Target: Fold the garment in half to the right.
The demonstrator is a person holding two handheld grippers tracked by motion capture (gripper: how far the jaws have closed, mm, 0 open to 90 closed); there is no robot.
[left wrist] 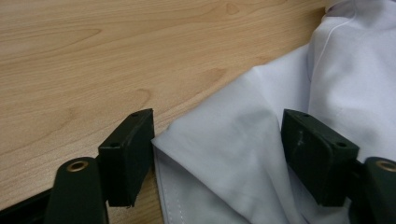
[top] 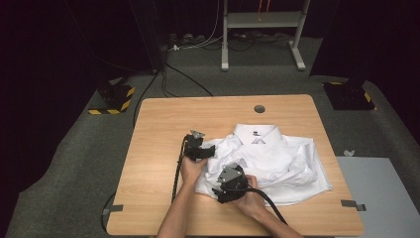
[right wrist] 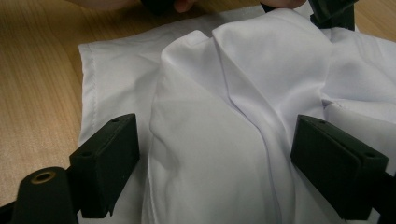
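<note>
- Table (top: pixel 158 148): light wooden top with a round hole (top: pixel 259 108) near its far edge; bare wood on the left part, seen from the high view.
- Left gripper (top: pixel 210 150): held in the person's left hand (top: pixel 192 168) at the left edge of the white shirt (top: pixel 277 158), pointing towards the cloth. In the left gripper view its two black jaws stand apart; a folded corner of the shirt (left wrist: pixel 233 140) lies between them, and the pads do not press on it. One jaw is over bare wood (left wrist: pixel 93 70), the other over fabric.
- Right gripper (top: pixel 218 191): held in the right hand (top: pixel 252 198) at the near left corner of the shirt, just beside the left gripper. In the right gripper view its jaws stand wide apart, with a raised fold of the shirt (right wrist: pixel 219 116) between them, not pinched; the stitched hem (right wrist: pixel 91 93) lies flat on the wood at the left.
- Shirt: lies on the right half of the table, collar (top: pixel 256 133) towards the far edge, body partly folded and rumpled, its right edge near the table's right side.
</note>
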